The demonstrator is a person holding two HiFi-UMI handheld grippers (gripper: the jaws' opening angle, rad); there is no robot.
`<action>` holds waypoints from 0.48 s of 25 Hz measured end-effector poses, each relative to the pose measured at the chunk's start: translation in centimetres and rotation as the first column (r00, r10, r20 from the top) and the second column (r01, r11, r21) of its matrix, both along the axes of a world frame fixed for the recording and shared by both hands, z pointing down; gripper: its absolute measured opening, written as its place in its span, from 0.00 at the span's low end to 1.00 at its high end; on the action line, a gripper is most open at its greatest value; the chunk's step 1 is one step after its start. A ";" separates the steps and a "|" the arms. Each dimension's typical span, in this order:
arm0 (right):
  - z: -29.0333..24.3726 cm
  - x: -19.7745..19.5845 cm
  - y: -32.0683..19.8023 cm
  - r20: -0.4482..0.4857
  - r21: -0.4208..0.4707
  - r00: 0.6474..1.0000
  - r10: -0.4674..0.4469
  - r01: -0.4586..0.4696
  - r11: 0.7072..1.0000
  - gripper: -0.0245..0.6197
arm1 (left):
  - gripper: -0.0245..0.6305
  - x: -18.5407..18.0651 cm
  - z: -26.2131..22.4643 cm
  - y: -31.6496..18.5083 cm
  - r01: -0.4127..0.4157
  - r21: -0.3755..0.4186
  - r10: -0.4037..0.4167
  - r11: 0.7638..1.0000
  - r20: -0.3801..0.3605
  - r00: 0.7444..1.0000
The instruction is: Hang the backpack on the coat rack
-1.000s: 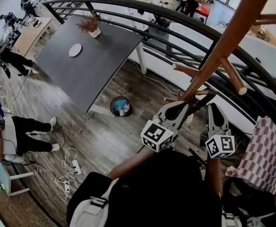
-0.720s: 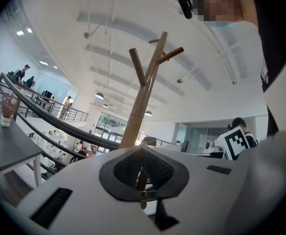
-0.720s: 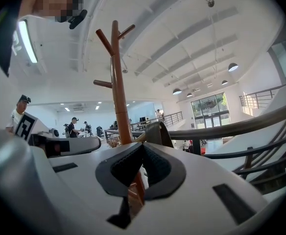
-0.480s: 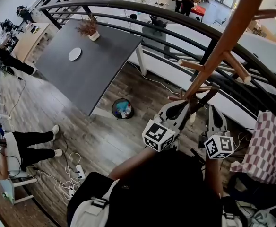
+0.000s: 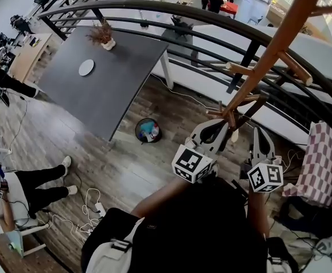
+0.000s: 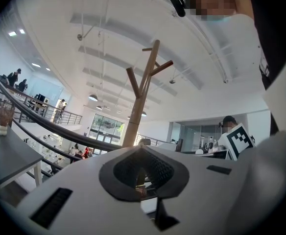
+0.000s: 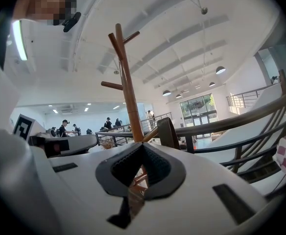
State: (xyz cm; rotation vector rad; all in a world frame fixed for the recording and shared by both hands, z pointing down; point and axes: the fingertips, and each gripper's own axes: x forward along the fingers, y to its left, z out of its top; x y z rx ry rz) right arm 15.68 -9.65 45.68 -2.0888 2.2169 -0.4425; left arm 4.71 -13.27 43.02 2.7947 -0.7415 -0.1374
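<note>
Both grippers are held up toward the wooden coat rack (image 5: 275,49). The fingers of the left gripper (image 5: 219,131) are closed tip to tip, as are those of the right gripper (image 5: 259,139) (whether a strap is pinched cannot be told). The black backpack (image 5: 200,232), with pale grey straps, is seen low, beneath the marker cubes.

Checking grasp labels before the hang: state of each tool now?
Left tool: closed, apparently on the backpack strap leading toward the coat rack.
Right tool: closed; cannot tell whether it holds anything.
</note>
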 end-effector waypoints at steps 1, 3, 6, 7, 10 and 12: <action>0.0 -0.3 0.4 0.000 -0.002 1.000 0.006 -0.006 1.000 0.06 | 0.05 -0.3 0.1 0.3 -0.002 0.002 0.002 1.000 0.002 1.000; 0.1 -0.7 0.9 0.000 -0.002 1.000 0.011 -0.011 1.000 0.06 | 0.05 -0.6 0.3 0.8 -0.005 0.005 0.005 1.000 0.008 1.000; 0.3 -0.9 1.4 0.002 -0.002 1.000 0.013 -0.013 1.000 0.06 | 0.05 -0.5 0.7 1.2 -0.010 0.001 0.010 1.000 0.011 1.000; 0.3 -0.9 1.7 0.003 -0.002 1.000 0.013 -0.013 1.000 0.06 | 0.05 -0.6 0.8 1.5 -0.011 -0.001 0.011 1.000 0.012 1.000; 0.1 -0.9 2.4 0.003 0.006 1.000 0.007 -0.007 1.000 0.06 | 0.05 -0.7 0.7 2.5 -0.005 0.000 0.005 1.000 0.014 1.000; -0.2 -1.0 2.9 -0.008 0.017 1.000 -0.002 0.002 1.000 0.06 | 0.05 -0.7 0.5 2.9 0.006 0.006 -0.006 1.000 0.012 1.000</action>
